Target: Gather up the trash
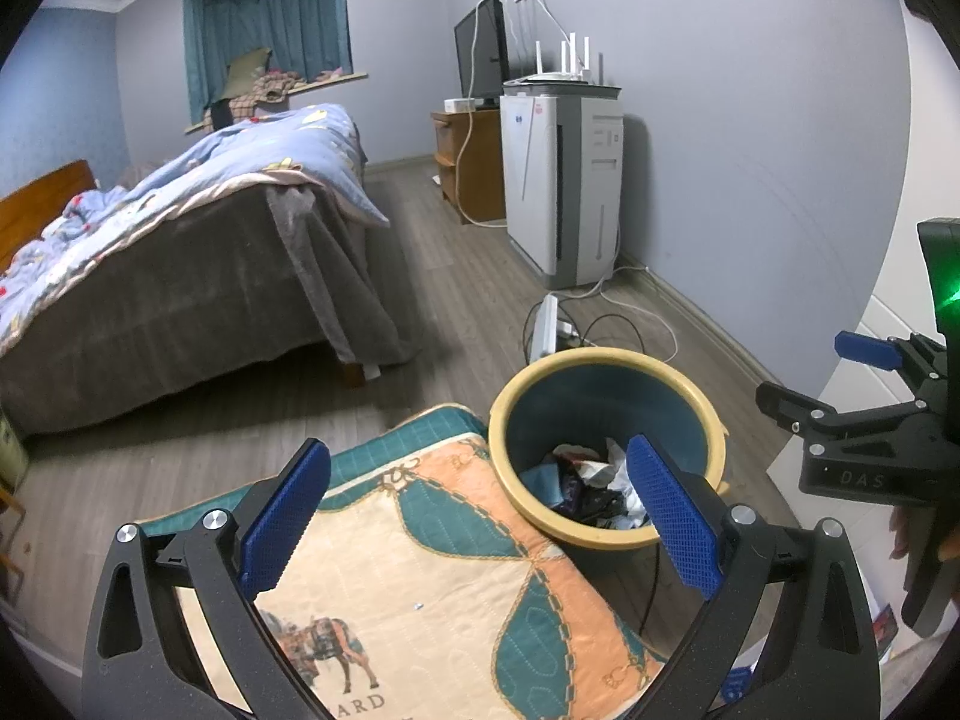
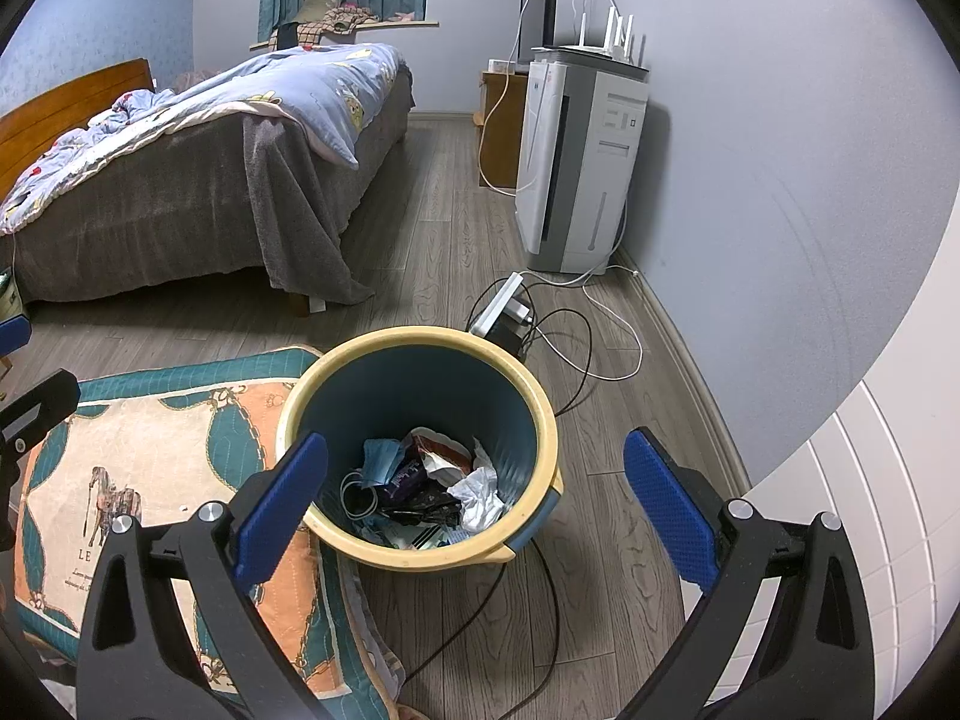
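1. Blue pads of the left gripper (image 1: 480, 516) stand apart, empty, over a quilt (image 1: 420, 588)
2. Right gripper (image 2: 477, 510), likewise spread and empty, hangs over the bin (image 2: 543, 396)
3. Only the right view shows the trash (image 2: 420, 486) fully: mask, wrappers, tissue; the left view glimpses it
4. Beyond lie cables (image 2: 588, 360), then a purifier (image 2: 576, 168) and bed (image 2: 180, 180)
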The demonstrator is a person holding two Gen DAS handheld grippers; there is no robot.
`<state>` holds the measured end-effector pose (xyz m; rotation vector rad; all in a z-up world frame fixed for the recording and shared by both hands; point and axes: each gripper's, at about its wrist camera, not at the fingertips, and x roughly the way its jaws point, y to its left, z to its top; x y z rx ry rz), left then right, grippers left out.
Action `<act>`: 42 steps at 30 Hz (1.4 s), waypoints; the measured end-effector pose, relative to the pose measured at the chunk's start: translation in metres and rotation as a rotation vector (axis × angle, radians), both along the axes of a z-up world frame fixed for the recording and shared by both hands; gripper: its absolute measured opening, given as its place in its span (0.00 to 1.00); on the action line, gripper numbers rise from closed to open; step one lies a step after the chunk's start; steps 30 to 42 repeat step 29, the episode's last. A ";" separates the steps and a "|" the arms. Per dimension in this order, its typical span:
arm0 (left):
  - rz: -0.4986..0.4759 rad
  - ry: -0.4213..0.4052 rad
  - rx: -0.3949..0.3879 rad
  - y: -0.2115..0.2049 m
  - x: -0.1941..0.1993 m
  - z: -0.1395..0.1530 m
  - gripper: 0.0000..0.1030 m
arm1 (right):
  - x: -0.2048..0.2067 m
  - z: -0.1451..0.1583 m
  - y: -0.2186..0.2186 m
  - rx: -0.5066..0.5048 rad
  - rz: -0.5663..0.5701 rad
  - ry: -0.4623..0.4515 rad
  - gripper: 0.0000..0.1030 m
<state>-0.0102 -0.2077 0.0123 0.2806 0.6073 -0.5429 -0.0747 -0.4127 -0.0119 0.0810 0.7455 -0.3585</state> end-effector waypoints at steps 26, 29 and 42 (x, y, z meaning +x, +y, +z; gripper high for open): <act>0.019 0.024 -0.008 0.005 0.002 -0.002 0.95 | -0.001 -0.006 0.000 -0.008 -0.026 0.025 0.94; 0.019 0.019 0.006 0.006 0.001 -0.002 0.95 | -0.001 -0.009 -0.002 -0.006 -0.054 0.046 0.94; 0.019 0.019 0.006 0.006 0.001 -0.002 0.95 | -0.001 -0.009 -0.002 -0.006 -0.054 0.046 0.94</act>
